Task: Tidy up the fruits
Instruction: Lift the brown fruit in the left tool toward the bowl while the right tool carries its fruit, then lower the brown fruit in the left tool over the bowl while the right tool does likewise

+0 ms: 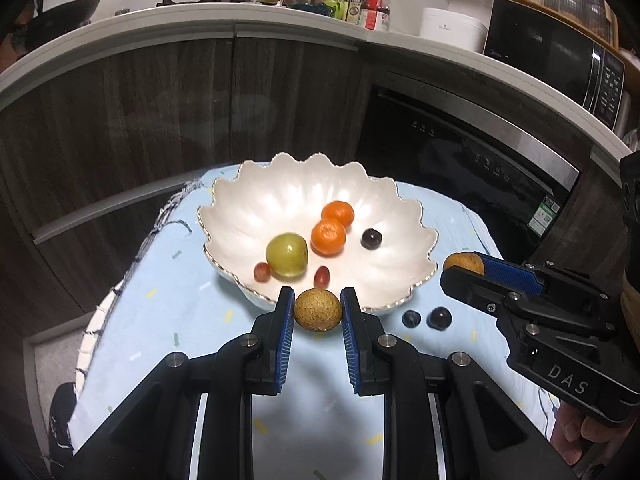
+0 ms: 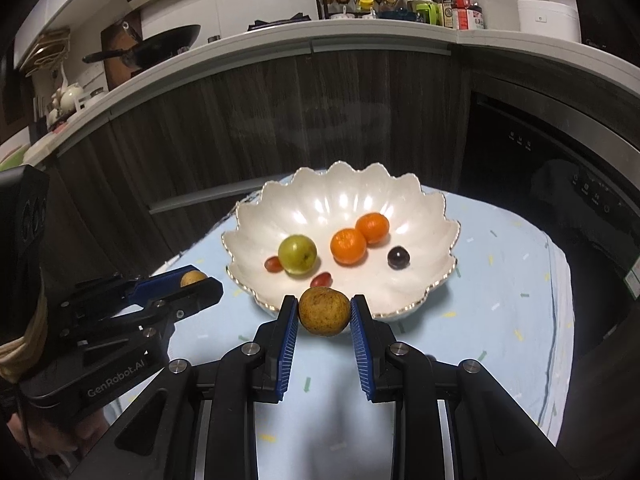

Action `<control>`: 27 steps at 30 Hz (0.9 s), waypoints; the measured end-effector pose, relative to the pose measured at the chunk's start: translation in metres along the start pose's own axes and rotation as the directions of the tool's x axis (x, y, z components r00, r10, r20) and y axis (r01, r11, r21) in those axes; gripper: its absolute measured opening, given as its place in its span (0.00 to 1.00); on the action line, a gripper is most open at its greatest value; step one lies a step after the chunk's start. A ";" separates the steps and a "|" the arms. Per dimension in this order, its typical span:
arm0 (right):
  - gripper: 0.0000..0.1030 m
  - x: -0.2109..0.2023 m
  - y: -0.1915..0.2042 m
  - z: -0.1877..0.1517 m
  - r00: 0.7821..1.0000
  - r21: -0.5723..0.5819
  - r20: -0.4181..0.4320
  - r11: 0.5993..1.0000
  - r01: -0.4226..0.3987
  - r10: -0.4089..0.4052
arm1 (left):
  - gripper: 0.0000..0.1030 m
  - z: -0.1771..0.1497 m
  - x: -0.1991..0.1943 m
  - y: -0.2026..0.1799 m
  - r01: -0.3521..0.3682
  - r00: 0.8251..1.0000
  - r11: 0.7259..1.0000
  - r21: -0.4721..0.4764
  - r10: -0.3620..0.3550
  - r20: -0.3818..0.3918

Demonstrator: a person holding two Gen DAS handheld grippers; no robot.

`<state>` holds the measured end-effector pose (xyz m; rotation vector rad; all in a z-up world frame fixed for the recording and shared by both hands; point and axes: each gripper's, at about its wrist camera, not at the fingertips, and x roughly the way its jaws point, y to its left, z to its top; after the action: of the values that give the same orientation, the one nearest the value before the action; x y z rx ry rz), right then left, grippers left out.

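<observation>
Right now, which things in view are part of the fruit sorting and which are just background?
In the job:
- left hand-held gripper, shut on a brown fruit
- right hand-held gripper, shut on a second brown fruit
- white scalloped bowl with green fruit, two oranges, dark grape
- two dark grapes on the cloth

Lying about:
- sauce bottles
- black pan
- white cooker

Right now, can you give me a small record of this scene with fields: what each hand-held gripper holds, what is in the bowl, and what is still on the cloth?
left hand-held gripper: shut on a brown round fruit
right hand-held gripper: shut on a second brown fruit
bowl: white, scalloped rim, on the light blue cloth
in bowl: green fruit, two oranges, dark grape, two small red fruits
on cloth: two dark grapes right of the bowl
</observation>
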<state>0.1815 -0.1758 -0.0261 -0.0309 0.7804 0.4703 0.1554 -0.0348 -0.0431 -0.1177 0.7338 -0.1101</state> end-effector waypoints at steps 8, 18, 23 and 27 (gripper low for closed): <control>0.27 -0.002 0.003 0.018 0.999 0.009 0.043 1.000 0.009 -0.010 | 0.23 0.020 0.001 0.008 -0.013 0.999 1.000 -0.001 0.013 0.031; 0.27 0.006 0.005 0.036 0.996 0.005 0.056 0.998 0.067 -0.068 | 0.23 0.042 0.017 0.024 -0.044 0.998 0.999 -0.015 0.045 0.037; 0.27 0.017 0.006 0.042 0.994 0.004 0.039 0.995 0.104 -0.104 | 0.23 0.049 0.034 0.031 -0.061 0.998 0.998 0.000 0.061 0.006; 0.27 0.030 0.003 0.045 0.992 0.015 0.019 0.992 0.126 -0.126 | 0.23 0.052 0.044 0.037 -0.079 0.997 0.997 -0.003 0.079 -0.004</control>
<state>0.2284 -0.1523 -0.0139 -0.0626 0.7576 0.3452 0.2250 -0.0011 -0.0396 -0.0918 0.7417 -0.0339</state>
